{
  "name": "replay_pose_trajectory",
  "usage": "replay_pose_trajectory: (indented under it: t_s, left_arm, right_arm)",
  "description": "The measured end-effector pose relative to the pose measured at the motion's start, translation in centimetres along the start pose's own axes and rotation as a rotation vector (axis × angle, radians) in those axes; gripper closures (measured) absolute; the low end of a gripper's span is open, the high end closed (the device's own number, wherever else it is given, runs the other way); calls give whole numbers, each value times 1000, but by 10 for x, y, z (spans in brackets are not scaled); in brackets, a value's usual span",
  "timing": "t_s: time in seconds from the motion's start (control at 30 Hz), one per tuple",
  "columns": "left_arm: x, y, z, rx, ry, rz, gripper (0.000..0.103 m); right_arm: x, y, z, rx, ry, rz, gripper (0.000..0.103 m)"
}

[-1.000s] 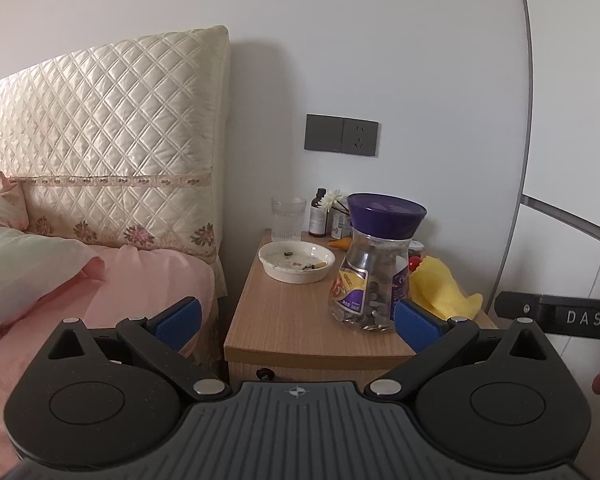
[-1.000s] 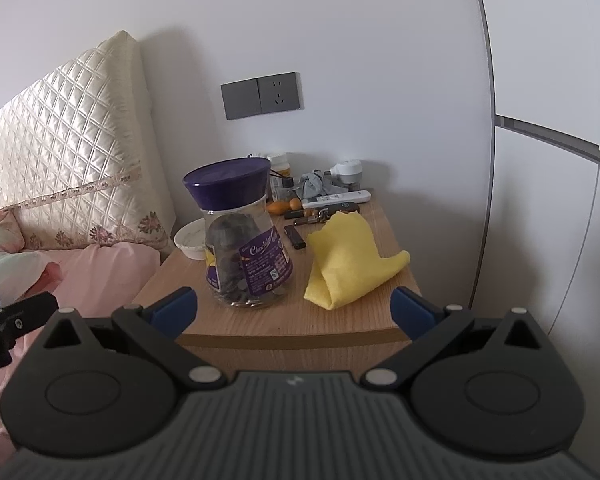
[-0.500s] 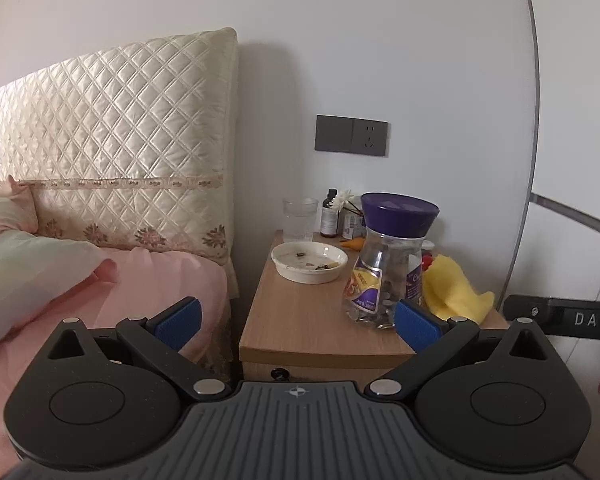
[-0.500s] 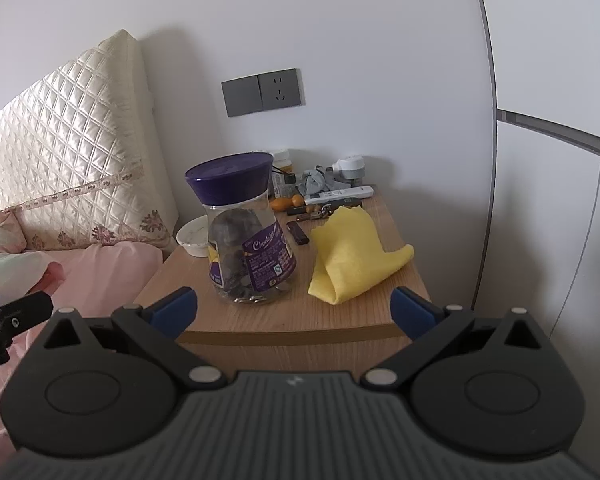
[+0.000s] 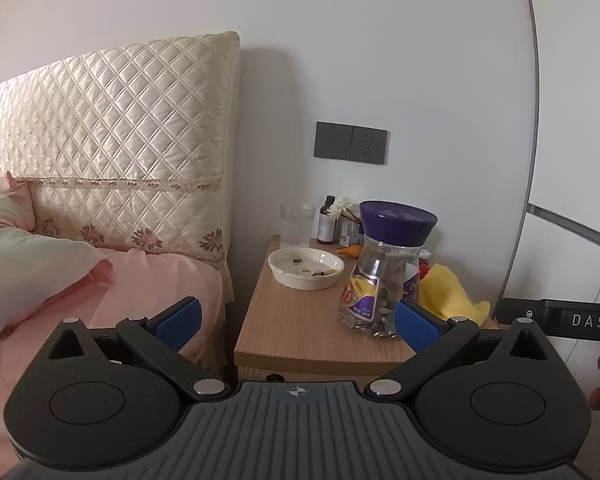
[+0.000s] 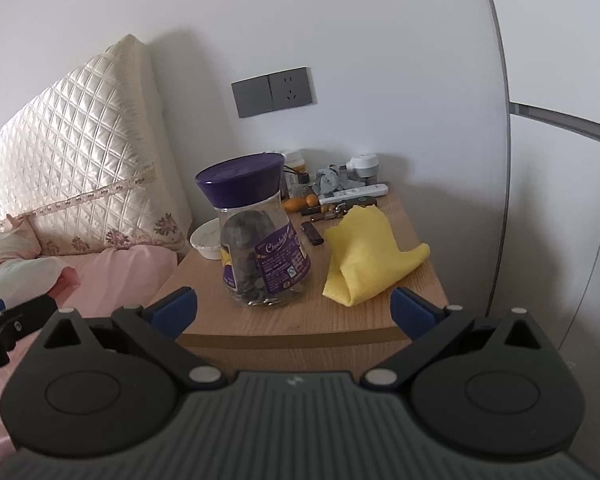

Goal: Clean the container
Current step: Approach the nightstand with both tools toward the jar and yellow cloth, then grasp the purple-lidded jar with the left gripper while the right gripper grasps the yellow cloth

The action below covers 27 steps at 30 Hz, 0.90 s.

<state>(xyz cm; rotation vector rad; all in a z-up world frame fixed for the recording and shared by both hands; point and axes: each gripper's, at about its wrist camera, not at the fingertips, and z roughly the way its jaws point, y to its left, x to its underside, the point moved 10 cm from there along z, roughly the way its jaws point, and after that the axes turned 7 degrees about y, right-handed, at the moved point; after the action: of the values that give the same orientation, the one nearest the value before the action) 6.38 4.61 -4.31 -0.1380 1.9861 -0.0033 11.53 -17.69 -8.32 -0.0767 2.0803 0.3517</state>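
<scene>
A clear jar point(image 5: 380, 280) point(image 6: 264, 248) with a purple lid and coins at its bottom stands upright on the wooden nightstand point(image 5: 300, 332) point(image 6: 380, 312). A yellow cloth point(image 5: 452, 296) point(image 6: 368, 256) lies folded to the jar's right. Behind the jar on the left sits a white dish point(image 5: 306, 268) point(image 6: 206, 236) holding cigarette butts. My left gripper point(image 5: 298, 324) is open and empty, short of the nightstand's front edge. My right gripper point(image 6: 294, 312) is also open and empty, in front of the jar and cloth.
A drinking glass point(image 5: 297, 224), a small brown bottle point(image 5: 327, 220), a remote point(image 6: 352, 194), a lighter point(image 6: 313, 233) and small clutter crowd the back of the nightstand. A bed with pink sheets point(image 5: 140, 288) and a quilted headboard point(image 5: 112, 152) lies to the left. A grey wall socket point(image 6: 274, 90) is above.
Both grippers have drawn back slightly from the nightstand; the left view has swung so the nightstand sits further right and smaller. Nothing on the nightstand has moved.
</scene>
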Motion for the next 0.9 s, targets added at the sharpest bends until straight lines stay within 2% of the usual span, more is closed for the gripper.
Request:
replay_pose_trajectory:
  t_s: [0.27,0.4,0.47,0.63,0.9]
  left_arm:
    - [-7,-8,13,4,-15,35,0]
    - [-11,-12,22,14,-14,53,0]
    - [-12,-18,30,33,-14,78,0]
    - [-10,-26,58,66,17,88,0]
    - [-6,-39,110,152,50,124,0]
  right_arm:
    - [-13,-13,0,-46,-65,51,0]
    - [-19,-26,8,-54,-62,88,0]
    - [-22,-33,14,-43,-59,92,0]
    - [-25,-44,36,-80,-44,102,0]
    - [-43,-67,70,-51,-50,64,1]
